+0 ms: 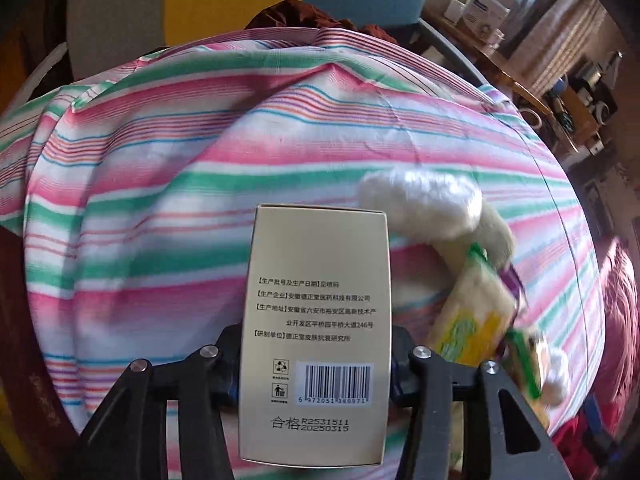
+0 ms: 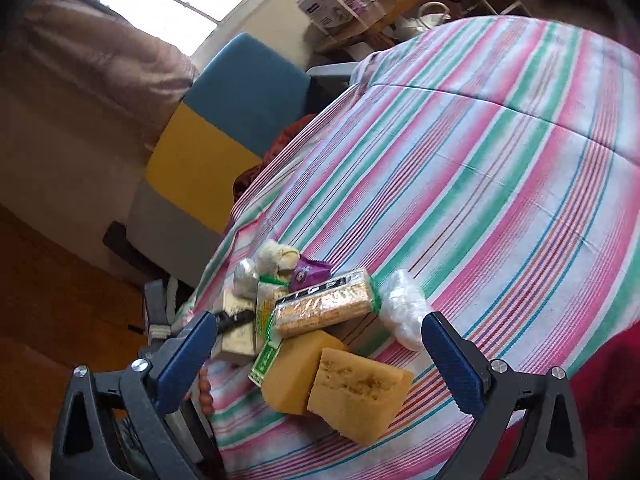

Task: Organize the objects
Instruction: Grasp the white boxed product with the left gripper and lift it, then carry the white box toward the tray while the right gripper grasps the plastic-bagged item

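Note:
My left gripper (image 1: 316,364) is shut on a gold carton (image 1: 316,320) with a barcode and holds it above the striped cloth (image 1: 200,168). Right of it lie a white plastic bundle (image 1: 420,204) and a blurred snack packet (image 1: 476,312). My right gripper (image 2: 320,344) is open over a pile on the striped cloth (image 2: 480,160): two yellow sponges (image 2: 356,392), a cracker packet (image 2: 328,308), a purple packet (image 2: 310,272), a plush toy (image 2: 276,258), a clear plastic bundle (image 2: 404,308) and the gold carton (image 2: 238,328) in the left gripper's black fingers.
A chair with grey, yellow and blue panels (image 1: 224,12) stands behind the table, also in the right wrist view (image 2: 200,160). A wooden shelf with boxes (image 1: 484,12) is at the far right. Red fabric (image 1: 624,320) lies past the cloth's right edge.

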Demonstrator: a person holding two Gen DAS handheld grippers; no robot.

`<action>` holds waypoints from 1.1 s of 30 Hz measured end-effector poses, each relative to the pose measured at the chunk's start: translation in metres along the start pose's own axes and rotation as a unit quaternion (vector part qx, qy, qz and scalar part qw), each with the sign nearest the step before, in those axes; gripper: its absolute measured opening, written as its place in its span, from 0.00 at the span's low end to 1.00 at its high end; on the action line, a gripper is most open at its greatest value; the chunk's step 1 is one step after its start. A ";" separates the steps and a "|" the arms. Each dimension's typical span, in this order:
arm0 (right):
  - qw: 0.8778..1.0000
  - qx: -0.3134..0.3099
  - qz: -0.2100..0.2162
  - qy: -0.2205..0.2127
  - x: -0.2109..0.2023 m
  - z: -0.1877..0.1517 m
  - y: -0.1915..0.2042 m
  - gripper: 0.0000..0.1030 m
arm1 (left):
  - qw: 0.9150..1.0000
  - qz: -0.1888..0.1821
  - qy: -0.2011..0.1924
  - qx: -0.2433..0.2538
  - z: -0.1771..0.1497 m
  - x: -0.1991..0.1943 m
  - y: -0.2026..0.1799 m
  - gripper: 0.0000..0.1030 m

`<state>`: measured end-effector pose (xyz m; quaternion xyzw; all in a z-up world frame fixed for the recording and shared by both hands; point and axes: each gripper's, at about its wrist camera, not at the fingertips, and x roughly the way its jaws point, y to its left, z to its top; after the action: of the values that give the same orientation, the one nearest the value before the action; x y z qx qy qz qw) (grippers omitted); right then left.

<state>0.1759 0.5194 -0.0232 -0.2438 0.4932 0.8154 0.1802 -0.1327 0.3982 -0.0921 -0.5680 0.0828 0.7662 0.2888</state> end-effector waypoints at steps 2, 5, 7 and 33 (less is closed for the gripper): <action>1.000 0.030 0.007 -0.005 -0.002 0.003 -0.010 1.00 | 1.000 0.005 -0.003 0.022 -0.015 -0.007 0.003 0.49; 1.000 0.030 0.001 -0.005 -0.001 0.003 -0.009 1.00 | 0.999 0.006 -0.005 0.044 -0.042 -0.019 0.005 0.49; 1.000 0.018 -0.008 -0.003 0.000 0.001 -0.004 1.00 | 0.998 0.005 -0.005 0.056 -0.057 -0.026 0.004 0.49; 0.978 -0.079 -0.179 0.077 0.043 -0.004 0.015 0.70 | 0.985 -0.008 -0.070 0.157 -0.160 -0.053 -0.009 0.49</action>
<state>0.1341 0.5119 -0.0387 -0.4038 0.3877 0.7853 0.2647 0.0134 0.3145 -0.0966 -0.4612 0.1766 0.7793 0.3858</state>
